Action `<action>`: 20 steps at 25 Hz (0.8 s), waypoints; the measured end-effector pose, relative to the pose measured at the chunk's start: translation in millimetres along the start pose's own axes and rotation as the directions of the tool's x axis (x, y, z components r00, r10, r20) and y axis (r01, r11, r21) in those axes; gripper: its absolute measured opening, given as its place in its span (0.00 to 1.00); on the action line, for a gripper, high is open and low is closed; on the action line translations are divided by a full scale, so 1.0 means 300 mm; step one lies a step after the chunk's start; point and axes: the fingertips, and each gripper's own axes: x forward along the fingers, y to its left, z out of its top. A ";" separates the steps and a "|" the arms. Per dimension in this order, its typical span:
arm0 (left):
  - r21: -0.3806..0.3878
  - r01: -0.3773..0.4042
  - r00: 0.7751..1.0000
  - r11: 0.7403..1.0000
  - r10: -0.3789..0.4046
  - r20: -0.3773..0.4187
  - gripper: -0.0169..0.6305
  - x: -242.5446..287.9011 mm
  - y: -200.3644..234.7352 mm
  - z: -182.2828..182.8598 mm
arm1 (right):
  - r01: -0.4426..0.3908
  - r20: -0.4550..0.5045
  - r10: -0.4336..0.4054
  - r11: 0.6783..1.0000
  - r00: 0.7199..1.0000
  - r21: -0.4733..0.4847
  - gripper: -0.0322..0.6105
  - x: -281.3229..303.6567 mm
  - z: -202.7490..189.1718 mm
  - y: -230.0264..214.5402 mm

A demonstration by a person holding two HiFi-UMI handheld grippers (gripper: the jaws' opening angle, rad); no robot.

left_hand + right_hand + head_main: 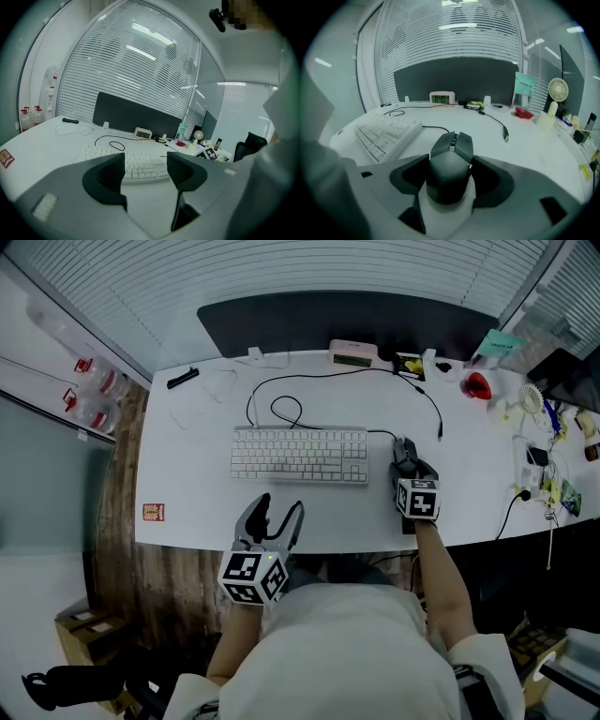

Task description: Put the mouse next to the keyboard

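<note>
A dark mouse (450, 161) sits between the jaws of my right gripper (449, 177), and both pads lie against its sides. In the head view the mouse (404, 452) is just right of the white keyboard (300, 454), at the tip of the right gripper (405, 465), low over the white desk (187, 484). Whether it rests on the desk I cannot tell. My left gripper (279, 514) hovers near the desk's front edge below the keyboard. Its jaws stand open with nothing between them (146, 171).
A black cable (427, 399) with a loose plug end curls behind the keyboard. Along the back stand a small clock (353, 352), a red object (477, 385) and a small fan (532, 399). A black pen (183, 378) lies at the far left. Clutter fills the right end.
</note>
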 end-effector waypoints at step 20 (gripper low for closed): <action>0.037 0.097 0.995 0.995 -0.097 0.005 0.44 -0.074 0.033 0.033 | 0.019 0.167 -0.034 0.996 0.985 0.093 0.46 -0.249 0.096 0.140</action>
